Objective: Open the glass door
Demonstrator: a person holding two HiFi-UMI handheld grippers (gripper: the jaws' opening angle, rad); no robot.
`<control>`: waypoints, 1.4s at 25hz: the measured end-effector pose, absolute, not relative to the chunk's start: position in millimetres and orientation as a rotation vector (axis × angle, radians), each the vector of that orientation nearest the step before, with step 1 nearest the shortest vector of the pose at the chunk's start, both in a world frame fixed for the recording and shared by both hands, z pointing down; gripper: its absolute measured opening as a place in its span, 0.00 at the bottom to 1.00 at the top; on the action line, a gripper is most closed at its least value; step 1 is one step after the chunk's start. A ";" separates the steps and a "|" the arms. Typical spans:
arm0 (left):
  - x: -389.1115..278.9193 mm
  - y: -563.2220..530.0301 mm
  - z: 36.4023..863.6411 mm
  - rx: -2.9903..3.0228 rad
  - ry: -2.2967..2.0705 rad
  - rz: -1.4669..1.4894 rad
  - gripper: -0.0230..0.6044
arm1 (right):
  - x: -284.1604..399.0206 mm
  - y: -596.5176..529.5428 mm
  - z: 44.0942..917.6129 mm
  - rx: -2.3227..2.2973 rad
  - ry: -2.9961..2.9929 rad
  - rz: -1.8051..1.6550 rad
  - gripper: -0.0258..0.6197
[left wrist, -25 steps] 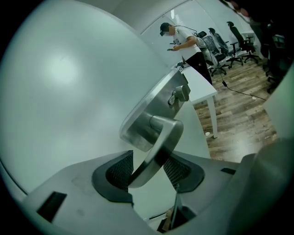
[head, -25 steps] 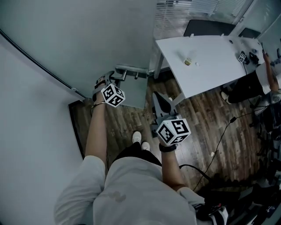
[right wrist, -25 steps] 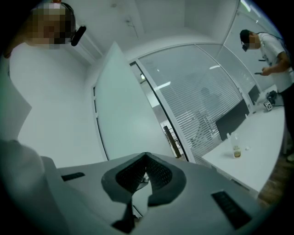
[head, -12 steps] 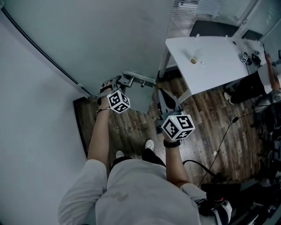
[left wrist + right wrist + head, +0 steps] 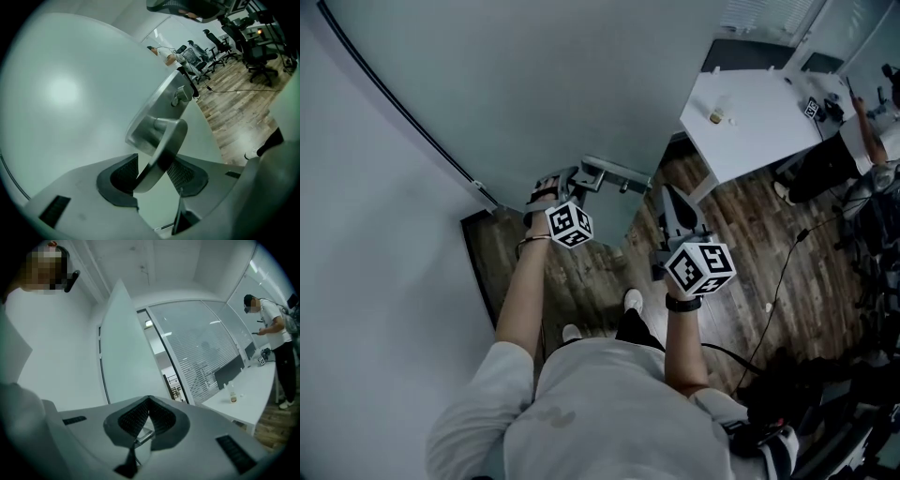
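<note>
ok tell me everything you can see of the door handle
The door handle is a flat, curved lever of brushed silver metal. It springs from a round stub on a long rounded metal plate fixed to the frosted glass door. A small turn knob sits further along that plate. The lever runs slantwise between the jaws of the left gripper, which are closed on it, a dark pad on each side. Nothing else touches it.

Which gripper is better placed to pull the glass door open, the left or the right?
Left. The left gripper clamps the door handle of the glass door; the right gripper is shut, empty and touches nothing.
</note>
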State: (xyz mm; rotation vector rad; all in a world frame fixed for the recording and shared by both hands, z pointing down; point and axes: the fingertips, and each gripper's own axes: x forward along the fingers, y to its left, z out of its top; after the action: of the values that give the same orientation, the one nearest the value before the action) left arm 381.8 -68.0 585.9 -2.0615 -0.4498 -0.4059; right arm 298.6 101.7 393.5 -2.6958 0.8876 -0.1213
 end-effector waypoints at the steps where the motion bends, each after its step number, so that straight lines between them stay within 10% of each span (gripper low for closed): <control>1: 377.3 -69.5 587.1 -2.059 -0.461 -0.401 0.33 | 294.1 100.2 393.3 -2.705 0.880 -0.117 0.04; 35: 231.4 -123.0 608.5 -2.056 -0.441 -0.343 0.33 | 209.4 86.4 327.8 -2.234 1.413 0.209 0.04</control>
State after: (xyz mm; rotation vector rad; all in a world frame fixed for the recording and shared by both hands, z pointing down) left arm 231.4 -123.0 608.5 -2.0562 -0.4405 -0.3427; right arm 209.4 86.4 327.8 -2.2336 1.4132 0.2093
